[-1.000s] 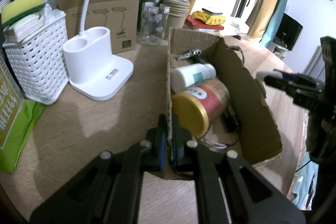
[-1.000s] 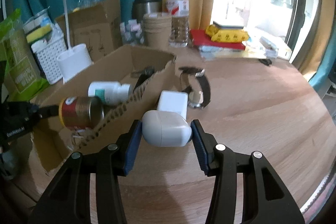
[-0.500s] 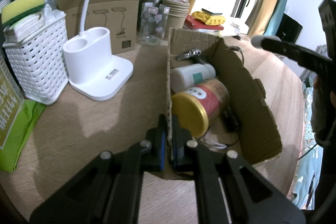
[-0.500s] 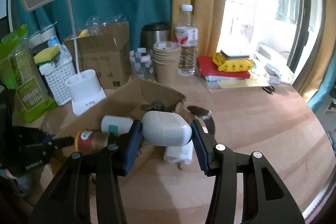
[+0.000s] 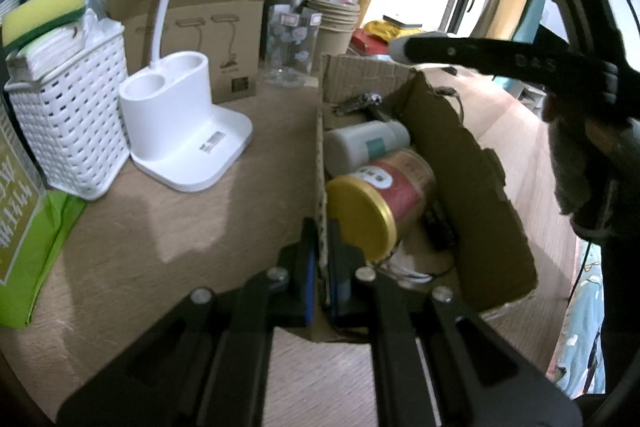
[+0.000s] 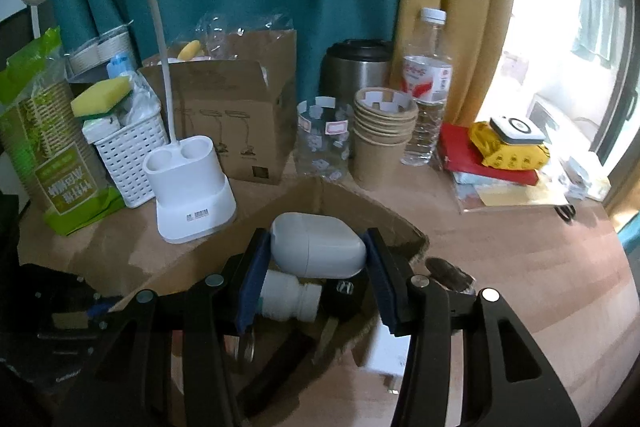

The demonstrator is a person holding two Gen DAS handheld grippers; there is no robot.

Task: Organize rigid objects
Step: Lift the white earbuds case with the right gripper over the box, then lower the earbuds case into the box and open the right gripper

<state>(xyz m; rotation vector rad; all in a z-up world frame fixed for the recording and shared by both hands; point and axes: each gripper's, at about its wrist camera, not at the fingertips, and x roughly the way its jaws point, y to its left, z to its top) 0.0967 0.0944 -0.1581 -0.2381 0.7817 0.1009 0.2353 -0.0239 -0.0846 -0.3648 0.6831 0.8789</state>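
Note:
A shallow cardboard box (image 5: 460, 163) lies on the wooden table. Inside it lie a red can with a gold lid (image 5: 380, 199), a white bottle (image 5: 366, 145) and dark small items. My left gripper (image 5: 322, 255) is shut on the box's near wall. My right gripper (image 6: 316, 267) is shut on a white rounded case (image 6: 318, 245) and holds it above the box (image 6: 304, 195), over the white bottle (image 6: 288, 297). The right gripper also shows from the side in the left wrist view (image 5: 404, 51), high over the box's far end.
A white desk lamp base (image 5: 184, 131), a white basket with sponges (image 5: 68, 119), a brown carton (image 5: 208, 27), a clear jar (image 6: 322, 143), paper cups (image 6: 382, 135) and a water bottle (image 6: 426, 87) stand behind the box. A white block (image 6: 388, 355) lies beside it.
My right gripper has lifted the white case off the table and carried it left, over the box. The left gripper has kept its hold on the box wall.

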